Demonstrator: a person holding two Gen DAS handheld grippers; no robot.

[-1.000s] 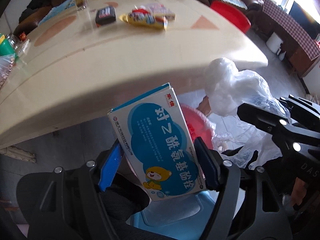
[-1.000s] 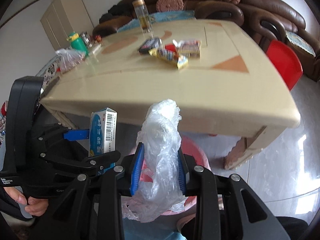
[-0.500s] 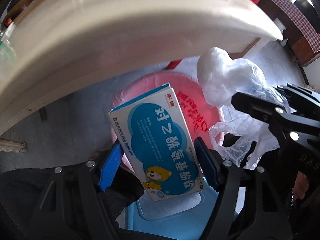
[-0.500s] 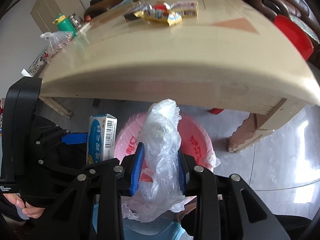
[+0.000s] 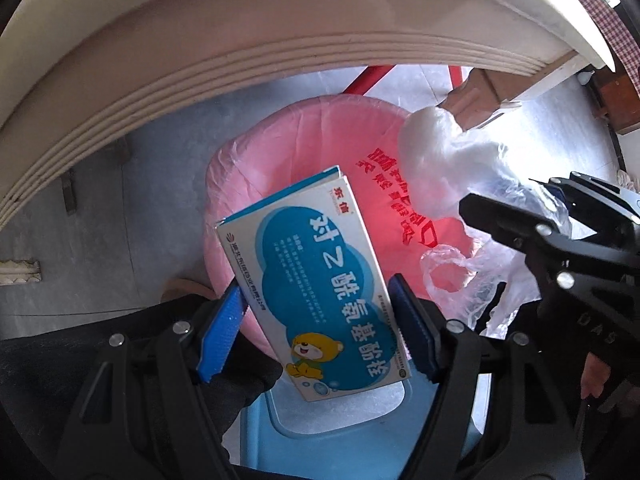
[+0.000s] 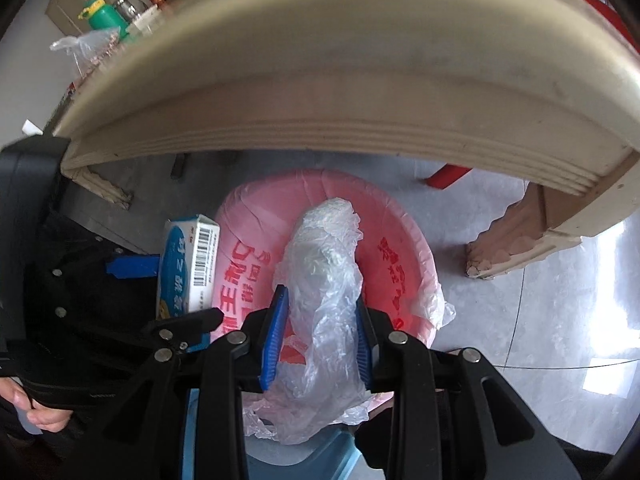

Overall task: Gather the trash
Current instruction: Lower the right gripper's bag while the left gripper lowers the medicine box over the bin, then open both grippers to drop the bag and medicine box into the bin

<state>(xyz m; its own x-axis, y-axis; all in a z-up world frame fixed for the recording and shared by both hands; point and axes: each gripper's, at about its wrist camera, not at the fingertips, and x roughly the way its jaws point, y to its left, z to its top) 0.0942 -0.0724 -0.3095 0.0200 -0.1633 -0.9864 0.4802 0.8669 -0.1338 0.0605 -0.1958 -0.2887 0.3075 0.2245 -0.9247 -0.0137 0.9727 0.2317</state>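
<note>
My left gripper (image 5: pixel 316 304) is shut on a blue and white medicine box (image 5: pixel 316 280) with a cartoon bear, held above the near rim of a pink-lined trash bin (image 5: pixel 288 148). The box also shows in the right wrist view (image 6: pixel 188 264). My right gripper (image 6: pixel 320 316) is shut on a crumpled clear plastic bag (image 6: pixel 324 280) and holds it over the bin's opening (image 6: pixel 400 248). The bag shows in the left wrist view (image 5: pixel 440 168), to the right of the box.
The cream table edge (image 6: pixel 320 92) overhangs just above and beyond the bin. A table leg (image 6: pixel 520 232) stands at the right. A blue plastic stool (image 5: pixel 340 432) is below the grippers. A green bottle (image 6: pixel 100 16) and a bagged item (image 6: pixel 88 48) sit on the table's left end.
Both grippers have dropped below the table top and tilted down. The pink bin now fills the middle of both views, with the box and the bag held over it.
</note>
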